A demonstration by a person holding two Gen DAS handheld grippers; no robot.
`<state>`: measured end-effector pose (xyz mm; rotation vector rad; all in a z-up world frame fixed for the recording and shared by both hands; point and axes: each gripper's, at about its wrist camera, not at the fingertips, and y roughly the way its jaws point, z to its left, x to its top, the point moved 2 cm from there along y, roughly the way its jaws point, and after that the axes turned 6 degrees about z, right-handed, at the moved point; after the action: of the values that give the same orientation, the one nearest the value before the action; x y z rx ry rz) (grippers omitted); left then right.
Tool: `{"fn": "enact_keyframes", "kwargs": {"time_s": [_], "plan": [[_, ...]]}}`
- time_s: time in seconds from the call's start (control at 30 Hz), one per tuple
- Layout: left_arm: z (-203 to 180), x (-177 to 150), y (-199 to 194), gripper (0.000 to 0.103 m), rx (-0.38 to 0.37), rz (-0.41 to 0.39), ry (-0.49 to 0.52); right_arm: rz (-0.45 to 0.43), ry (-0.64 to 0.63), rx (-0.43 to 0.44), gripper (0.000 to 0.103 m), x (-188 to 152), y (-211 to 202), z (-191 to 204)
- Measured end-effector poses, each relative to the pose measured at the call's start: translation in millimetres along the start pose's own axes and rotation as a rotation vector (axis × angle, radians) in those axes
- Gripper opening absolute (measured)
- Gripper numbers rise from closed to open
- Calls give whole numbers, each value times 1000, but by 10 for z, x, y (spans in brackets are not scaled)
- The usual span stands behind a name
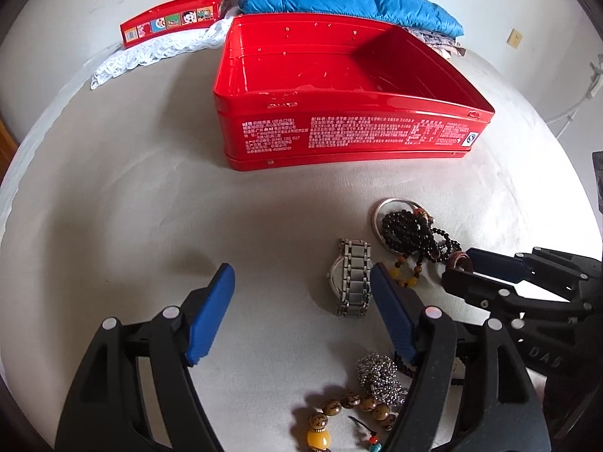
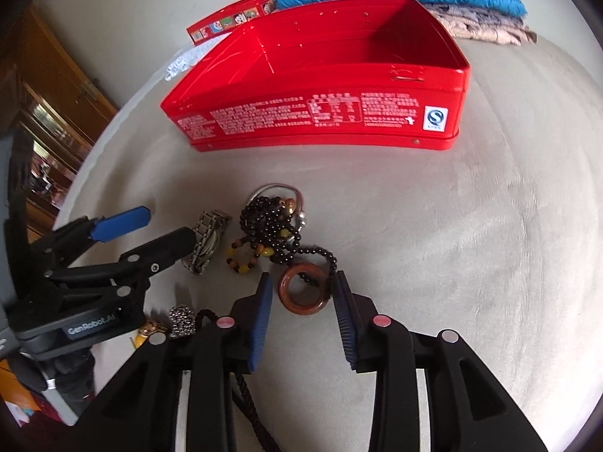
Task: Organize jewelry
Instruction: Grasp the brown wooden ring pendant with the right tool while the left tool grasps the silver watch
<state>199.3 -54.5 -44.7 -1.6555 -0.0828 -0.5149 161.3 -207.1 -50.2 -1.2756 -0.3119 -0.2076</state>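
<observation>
Right gripper (image 2: 303, 290) straddles the wooden ring (image 2: 302, 292), seemingly untouched.

Wide-open left claw (image 1: 301, 286) beside watch (image 1: 349, 277), before red tin (image 1: 350, 132).

- Bare bedsheet (image 1: 132, 207) left of the watch (image 1: 348, 278): open passage.
- Red tin (image 1: 350, 128) blocks the far side.
- Black beads (image 2: 271, 222) crowd the wooden ring (image 2: 303, 292).
</observation>
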Motion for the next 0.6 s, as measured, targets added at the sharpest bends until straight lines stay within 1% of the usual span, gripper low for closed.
{"fn": "enact_keyframes", "kwargs": {"time_s": [0.07, 0.2, 0.33, 0.43, 0.6], "plan": [[1, -4, 18, 76, 3, 3, 2, -5, -11, -27, 30, -1, -1, 19], [25, 5, 30, 78, -1, 6, -9, -8, 6, -1, 30, 5, -56, -14], [-5, 4, 27, 80, -9, 3, -3, -74, 34, -7, 30, 8, -283, -134], [-56, -4, 57, 80, -8, 11, 12, -102, 46, 1, 30, 4, -395, -184], [-103, -10, 152, 78, 3, 40, 27, -83, 42, 32, 30, 12, -372, -193]]}}
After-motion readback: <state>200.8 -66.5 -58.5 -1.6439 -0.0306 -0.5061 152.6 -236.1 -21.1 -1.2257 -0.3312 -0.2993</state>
